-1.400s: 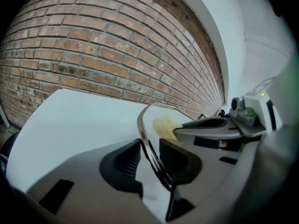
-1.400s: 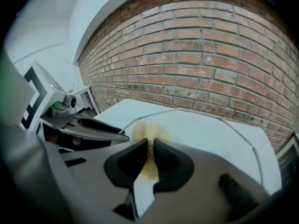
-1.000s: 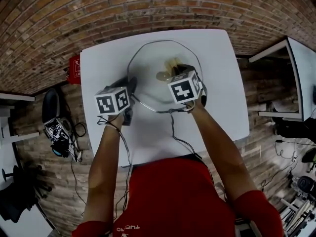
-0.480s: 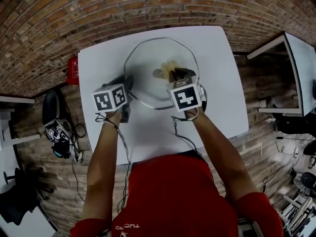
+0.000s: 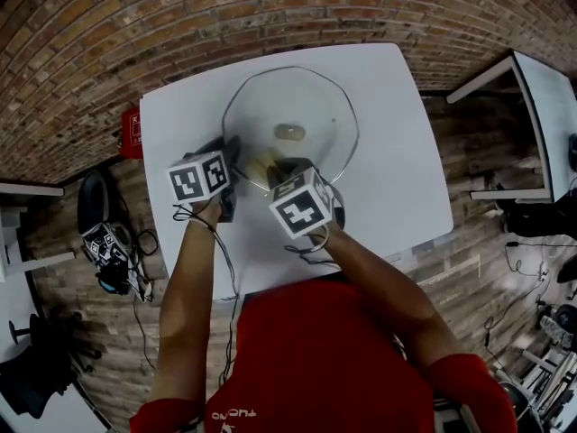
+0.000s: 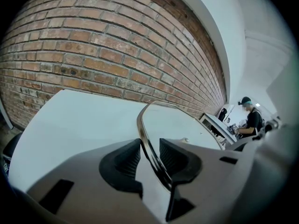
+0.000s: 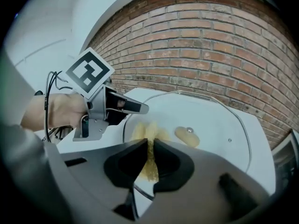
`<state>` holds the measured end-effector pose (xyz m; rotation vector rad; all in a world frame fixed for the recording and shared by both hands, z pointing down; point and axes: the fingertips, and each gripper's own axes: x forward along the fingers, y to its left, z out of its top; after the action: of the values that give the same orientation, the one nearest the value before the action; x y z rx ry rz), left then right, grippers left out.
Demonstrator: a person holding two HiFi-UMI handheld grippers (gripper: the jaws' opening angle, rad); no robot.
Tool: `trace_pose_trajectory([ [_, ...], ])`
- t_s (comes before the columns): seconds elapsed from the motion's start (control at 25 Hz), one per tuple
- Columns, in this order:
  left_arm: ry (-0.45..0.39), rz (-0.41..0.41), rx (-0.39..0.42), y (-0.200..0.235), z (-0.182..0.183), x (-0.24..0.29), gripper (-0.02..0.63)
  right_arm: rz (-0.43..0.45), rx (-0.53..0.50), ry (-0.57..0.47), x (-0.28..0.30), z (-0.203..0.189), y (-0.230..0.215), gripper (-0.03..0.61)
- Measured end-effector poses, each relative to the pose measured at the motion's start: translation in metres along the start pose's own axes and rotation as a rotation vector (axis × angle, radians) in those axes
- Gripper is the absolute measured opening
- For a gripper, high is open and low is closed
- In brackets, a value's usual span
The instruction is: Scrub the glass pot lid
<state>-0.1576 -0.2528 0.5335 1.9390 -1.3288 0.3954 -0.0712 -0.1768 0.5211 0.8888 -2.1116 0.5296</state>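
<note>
A white table stands on a brick floor. A glass pot lid lies on the table's far half, closer to the far edge than to the near one, with its knob about at the lid's middle. The left gripper reaches in over the left part of the table and meets the lid's left rim. The right gripper sits over the lid's near part, a yellow sponge at its tip on the glass. The person's red shirt fills the space past the near edge. A red object lies on the floor just off the left edge.
</note>
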Motion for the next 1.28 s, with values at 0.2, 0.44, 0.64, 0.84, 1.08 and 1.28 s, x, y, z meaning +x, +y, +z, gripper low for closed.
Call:
trace_pose_trajectory([
  [0.2,-0.003,-0.001,0.002,0.0,0.001,-0.001,0.133,-0.069,0.005,0.028,-0.009,-0.014,-0.031,0.054],
  [0.44,-0.002,0.0,0.005,-0.001,-0.001,-0.001,0.134,-0.177,0.038,0.041,-0.03,-0.037,-0.082,0.054],
  [0.64,-0.003,-0.001,0.004,-0.002,-0.001,-0.001,0.135,-0.179,0.076,0.0,-0.04,-0.031,-0.091,0.054],
  [0.84,-0.008,-0.001,0.003,-0.002,0.0,-0.001,0.135,-0.178,0.072,-0.062,-0.025,0.001,-0.093,0.054],
  [1.08,-0.009,0.002,0.008,-0.003,0.0,0.0,0.138,-0.207,0.09,-0.07,0.012,0.035,-0.111,0.054],
  [1.28,-0.014,-0.012,0.02,-0.004,0.002,0.0,0.14,-0.198,0.114,-0.052,0.033,0.04,-0.113,0.055],
])
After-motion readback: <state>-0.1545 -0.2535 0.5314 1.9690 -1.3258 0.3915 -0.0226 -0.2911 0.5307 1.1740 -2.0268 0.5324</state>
